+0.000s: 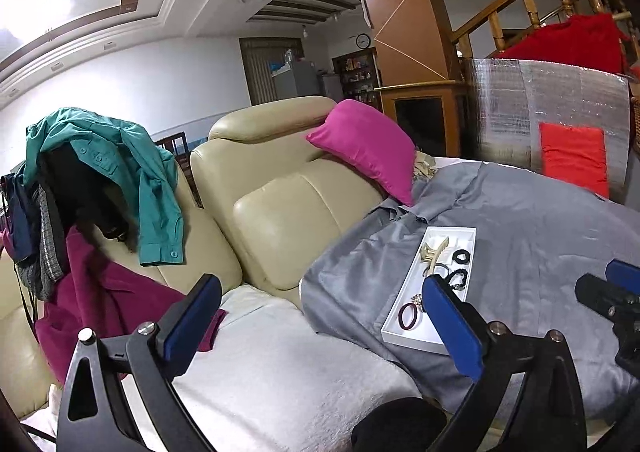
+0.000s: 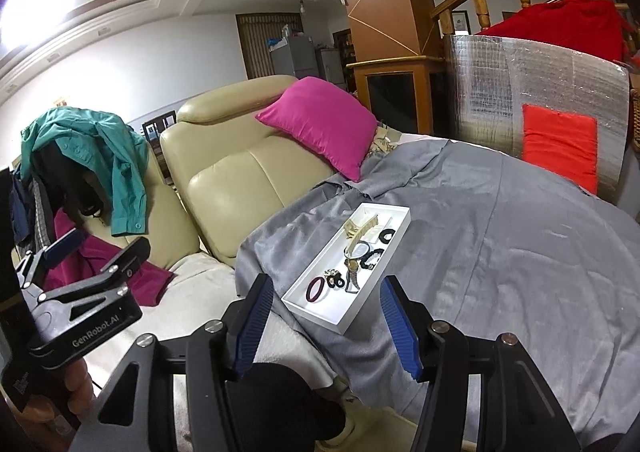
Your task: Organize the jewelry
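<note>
A white tray lies on a grey sheet and also shows in the left wrist view. In it lie a gold hair claw, a maroon hair tie, black hair ties, a watch and small jewelry pieces. My right gripper is open and empty, just in front of the tray's near end. My left gripper is open and empty, left of the tray over white fabric; it also shows in the right wrist view.
A beige leather sofa holds a pink cushion, a teal shirt and a magenta garment. A silver foil panel with a red patch stands behind the sheet. A white blanket covers the seat.
</note>
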`<state>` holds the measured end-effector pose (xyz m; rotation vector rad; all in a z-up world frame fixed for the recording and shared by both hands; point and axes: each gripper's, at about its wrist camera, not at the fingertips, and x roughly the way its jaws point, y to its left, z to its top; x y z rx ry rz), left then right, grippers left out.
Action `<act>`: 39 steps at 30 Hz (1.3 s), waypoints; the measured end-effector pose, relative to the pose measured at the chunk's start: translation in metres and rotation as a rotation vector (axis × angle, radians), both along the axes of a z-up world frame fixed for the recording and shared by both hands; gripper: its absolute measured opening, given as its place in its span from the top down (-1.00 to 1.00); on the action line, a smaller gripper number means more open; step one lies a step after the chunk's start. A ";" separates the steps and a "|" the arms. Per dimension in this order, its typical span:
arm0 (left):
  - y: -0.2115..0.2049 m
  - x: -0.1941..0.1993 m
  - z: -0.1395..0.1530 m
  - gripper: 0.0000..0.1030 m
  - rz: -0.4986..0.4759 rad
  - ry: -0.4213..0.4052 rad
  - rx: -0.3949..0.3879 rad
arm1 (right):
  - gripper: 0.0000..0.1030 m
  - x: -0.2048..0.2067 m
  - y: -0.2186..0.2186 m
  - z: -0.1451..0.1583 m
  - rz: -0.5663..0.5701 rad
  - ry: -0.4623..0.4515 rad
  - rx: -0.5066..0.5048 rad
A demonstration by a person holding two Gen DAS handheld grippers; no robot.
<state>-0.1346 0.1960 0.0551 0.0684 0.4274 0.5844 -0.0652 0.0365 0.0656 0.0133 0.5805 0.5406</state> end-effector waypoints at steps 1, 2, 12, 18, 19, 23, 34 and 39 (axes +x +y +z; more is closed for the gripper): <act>0.000 0.000 0.000 -0.94 0.001 0.000 0.000 | -0.16 -0.001 0.001 0.000 0.001 0.002 0.000; 0.000 0.000 0.000 -0.94 0.002 0.000 0.001 | -0.16 -0.002 0.001 -0.001 0.002 0.003 -0.001; 0.000 0.000 0.002 -0.94 0.014 0.005 0.006 | -0.17 -0.006 0.001 0.001 -0.006 0.004 -0.001; -0.002 -0.001 0.002 -0.94 0.020 0.006 0.003 | -0.17 -0.007 0.000 0.001 -0.006 0.006 0.005; -0.003 -0.001 0.002 -0.94 0.019 0.006 0.001 | -0.17 -0.007 0.000 0.001 -0.007 0.007 0.006; -0.004 -0.001 0.000 -0.94 0.022 0.013 0.001 | -0.17 -0.006 0.002 0.000 -0.003 0.014 0.009; -0.001 0.002 -0.005 -0.95 0.026 0.033 -0.005 | -0.17 -0.003 0.006 -0.006 -0.001 0.029 0.012; 0.001 0.003 -0.007 -0.94 0.027 0.038 -0.006 | -0.17 -0.002 0.008 -0.009 -0.002 0.035 0.011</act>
